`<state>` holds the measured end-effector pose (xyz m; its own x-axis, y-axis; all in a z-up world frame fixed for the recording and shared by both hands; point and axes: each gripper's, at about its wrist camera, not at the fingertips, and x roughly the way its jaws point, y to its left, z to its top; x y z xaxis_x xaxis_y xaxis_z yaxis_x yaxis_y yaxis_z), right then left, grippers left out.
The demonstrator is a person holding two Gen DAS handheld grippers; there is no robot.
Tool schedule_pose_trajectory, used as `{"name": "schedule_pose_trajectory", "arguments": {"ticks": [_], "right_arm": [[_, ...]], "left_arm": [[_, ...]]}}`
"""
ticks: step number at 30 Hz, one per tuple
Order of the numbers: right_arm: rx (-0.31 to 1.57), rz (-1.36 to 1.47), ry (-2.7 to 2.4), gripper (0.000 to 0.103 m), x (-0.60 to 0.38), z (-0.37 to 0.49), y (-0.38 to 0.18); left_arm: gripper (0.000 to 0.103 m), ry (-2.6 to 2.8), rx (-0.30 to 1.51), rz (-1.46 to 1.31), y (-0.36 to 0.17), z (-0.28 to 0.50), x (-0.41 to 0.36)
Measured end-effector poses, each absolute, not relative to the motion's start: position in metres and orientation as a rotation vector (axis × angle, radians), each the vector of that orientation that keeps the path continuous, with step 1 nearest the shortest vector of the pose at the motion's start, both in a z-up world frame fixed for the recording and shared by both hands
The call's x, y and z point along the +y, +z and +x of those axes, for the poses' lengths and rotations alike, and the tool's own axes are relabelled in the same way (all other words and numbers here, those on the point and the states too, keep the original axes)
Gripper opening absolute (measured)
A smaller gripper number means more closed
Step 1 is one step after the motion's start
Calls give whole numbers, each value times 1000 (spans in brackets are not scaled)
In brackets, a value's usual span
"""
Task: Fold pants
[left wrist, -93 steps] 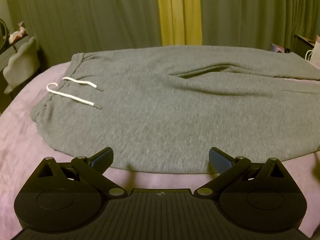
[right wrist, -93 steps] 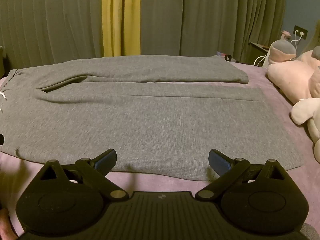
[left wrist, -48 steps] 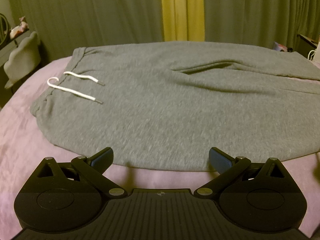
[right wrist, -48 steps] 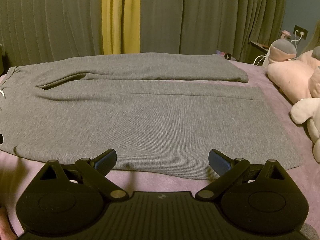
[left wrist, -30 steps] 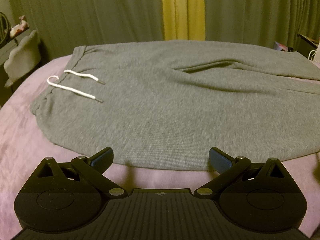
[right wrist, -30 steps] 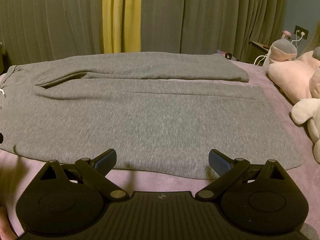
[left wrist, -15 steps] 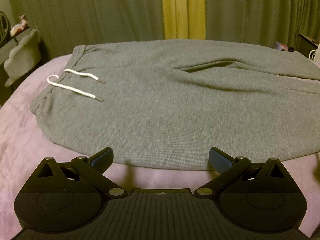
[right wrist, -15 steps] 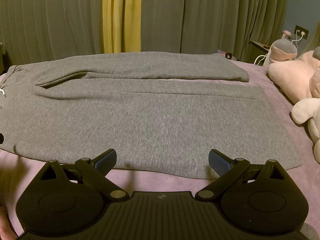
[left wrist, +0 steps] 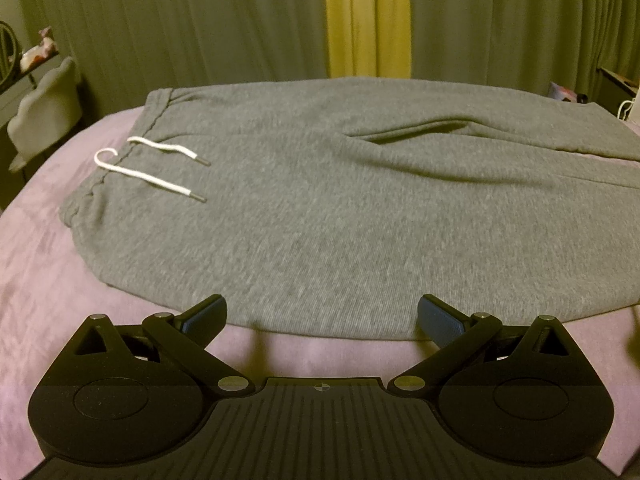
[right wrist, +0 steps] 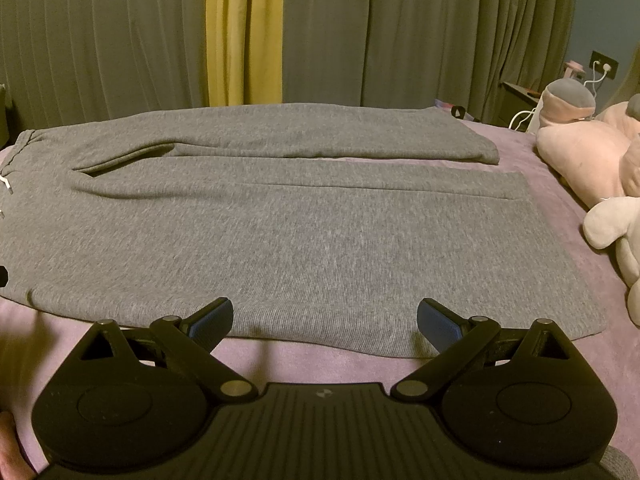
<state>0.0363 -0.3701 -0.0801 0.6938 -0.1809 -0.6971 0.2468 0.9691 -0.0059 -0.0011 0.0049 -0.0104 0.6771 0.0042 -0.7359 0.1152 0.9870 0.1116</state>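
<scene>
You are looking across grey pants [left wrist: 320,208] lying flat on the bed [left wrist: 44,248], long axis running 9 to 3 o'clock, waistband and white drawstring [left wrist: 148,172] out at 10 o'clock. Your left tongs [left wrist: 320,314] are hovering spread wide, empty, with the near hem edge just beyond them at 12 o'clock. Your right tongs [right wrist: 325,316] are gaping too, gripping nothing, facing the near leg (cuffs ending at 2 o'clock). The left is nearer the waist, the right nearer the cuffs.

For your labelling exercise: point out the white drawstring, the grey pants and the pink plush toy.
white drawstring [left wrist: 150,178], left wrist view, middle of the nearer cord.
grey pants [right wrist: 320,240], right wrist view, nearer leg.
pink plush toy [right wrist: 584,156], right wrist view, its body.
</scene>
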Motion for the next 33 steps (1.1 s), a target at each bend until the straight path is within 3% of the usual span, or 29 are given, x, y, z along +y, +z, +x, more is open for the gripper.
{"name": "schedule_pose_trajectory", "arguments": {"ticks": [25,33], "right_arm": [[742,91,-244,99,-371,34,-75],[763,344,-301,99,-413,40,-78]], "left_arm": [[103,-52,841,128,-9,0,7],[103,-29,844,102,-4,3,11]]}}
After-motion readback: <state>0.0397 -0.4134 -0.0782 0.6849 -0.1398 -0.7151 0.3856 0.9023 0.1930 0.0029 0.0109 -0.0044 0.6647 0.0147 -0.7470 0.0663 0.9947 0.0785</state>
